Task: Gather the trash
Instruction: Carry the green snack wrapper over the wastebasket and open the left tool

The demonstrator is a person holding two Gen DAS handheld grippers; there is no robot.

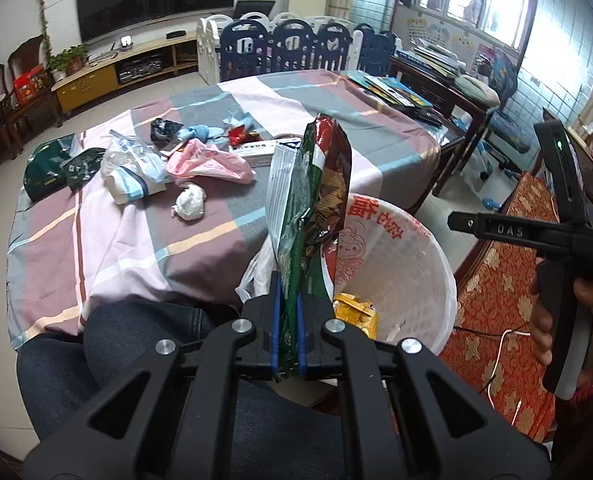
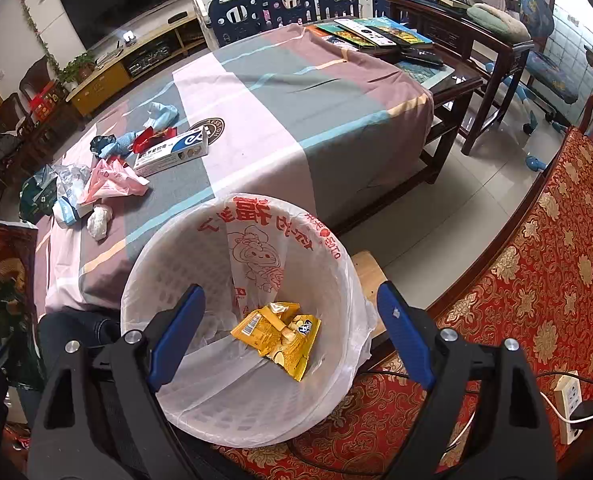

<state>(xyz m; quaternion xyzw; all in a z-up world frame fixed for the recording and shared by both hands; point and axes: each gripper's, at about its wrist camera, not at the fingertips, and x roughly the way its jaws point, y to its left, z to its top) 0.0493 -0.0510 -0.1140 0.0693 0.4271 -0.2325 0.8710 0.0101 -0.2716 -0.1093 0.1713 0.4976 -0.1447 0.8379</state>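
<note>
My left gripper [image 1: 288,320] is shut on a green and red snack bag [image 1: 316,200], held upright just left of the white lined trash bin [image 1: 416,248]. The same bag shows at the left edge of the right wrist view [image 2: 10,272]. My right gripper [image 2: 290,320] is open and empty, held above the bin [image 2: 168,264], which holds a yellow wrapper [image 2: 280,334]. More trash lies on the table: a pink bag [image 1: 208,164], a crumpled tissue [image 1: 190,202], clear plastic [image 1: 130,160], a white box [image 2: 172,152], dark green bags [image 1: 56,166].
The table has a striped cloth [image 1: 296,100] with books [image 2: 368,34] at its far end. A red patterned sofa [image 2: 536,260] lies to the right, with a power strip [image 2: 570,404] on it. My knees [image 1: 136,332] are at the table's near edge.
</note>
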